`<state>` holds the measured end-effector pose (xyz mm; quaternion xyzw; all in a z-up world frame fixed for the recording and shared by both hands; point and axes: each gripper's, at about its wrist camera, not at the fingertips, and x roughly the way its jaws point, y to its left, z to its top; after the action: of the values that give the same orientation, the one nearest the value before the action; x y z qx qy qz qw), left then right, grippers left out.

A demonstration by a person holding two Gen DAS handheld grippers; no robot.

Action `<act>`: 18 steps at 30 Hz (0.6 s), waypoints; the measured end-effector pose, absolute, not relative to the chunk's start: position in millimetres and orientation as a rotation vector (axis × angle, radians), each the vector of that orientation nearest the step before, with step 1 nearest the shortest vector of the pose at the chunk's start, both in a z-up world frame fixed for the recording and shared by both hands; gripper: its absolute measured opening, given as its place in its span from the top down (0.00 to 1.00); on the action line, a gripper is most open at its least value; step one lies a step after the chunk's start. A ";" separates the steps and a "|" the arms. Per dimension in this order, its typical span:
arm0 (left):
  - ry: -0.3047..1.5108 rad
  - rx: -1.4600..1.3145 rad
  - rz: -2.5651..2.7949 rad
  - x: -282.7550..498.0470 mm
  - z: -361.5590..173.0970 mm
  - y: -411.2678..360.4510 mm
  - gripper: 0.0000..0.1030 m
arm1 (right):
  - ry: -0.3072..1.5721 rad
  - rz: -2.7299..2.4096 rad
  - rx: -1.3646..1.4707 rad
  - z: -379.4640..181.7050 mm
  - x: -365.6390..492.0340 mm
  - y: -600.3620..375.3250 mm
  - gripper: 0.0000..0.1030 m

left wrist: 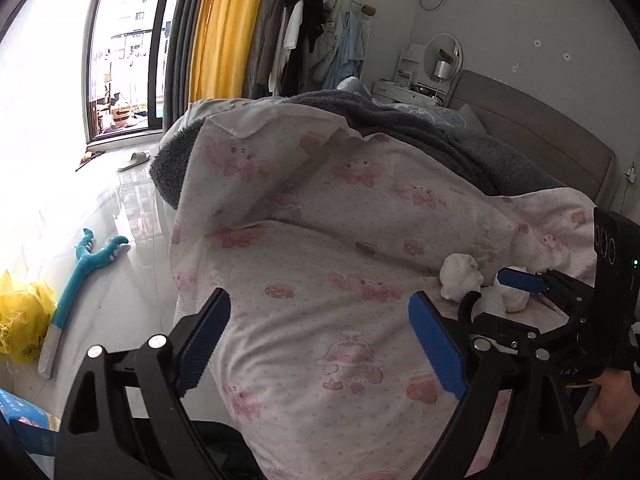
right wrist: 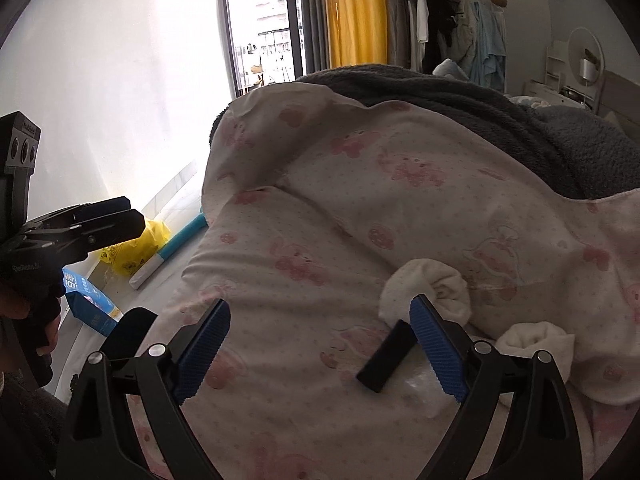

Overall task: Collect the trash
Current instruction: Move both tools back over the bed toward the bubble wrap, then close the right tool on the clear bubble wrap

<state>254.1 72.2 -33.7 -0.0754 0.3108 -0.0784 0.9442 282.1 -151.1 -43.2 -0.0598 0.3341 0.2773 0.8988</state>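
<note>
The right claw (right wrist: 320, 344) hangs spread wide and empty above the pink-patterned quilt (right wrist: 304, 240). A crumpled white wad (right wrist: 436, 280) lies just past its right finger, a second wad (right wrist: 536, 340) beside it. The left claw (left wrist: 320, 340), likewise spread and empty, is farther left; a yellow bag (left wrist: 24, 316) lies on the floor.

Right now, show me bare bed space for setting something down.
Free: the pink quilt between the two white wads and the bed's floor-side edge. Crowded: around the wads and black bar; the grey blanket covers the far side.
</note>
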 end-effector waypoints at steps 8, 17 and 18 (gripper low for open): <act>0.652 -0.137 -0.200 262.8 -40.6 43.6 0.10 | 0.699 0.542 -0.124 -51.2 295.0 -184.4 0.10; 0.679 -0.127 -0.246 273.5 -48.6 16.0 0.10 | 0.749 0.577 -0.107 -68.9 308.8 -208.3 0.10; 0.682 -0.126 -0.250 274.5 -49.2 12.6 0.10 | 0.753 0.584 -0.116 -71.5 309.5 -209.3 0.10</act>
<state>274.5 12.6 -49.2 -0.0616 0.3333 -0.1222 0.9328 309.5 -209.3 -71.5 -0.0556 0.3621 0.2807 0.8871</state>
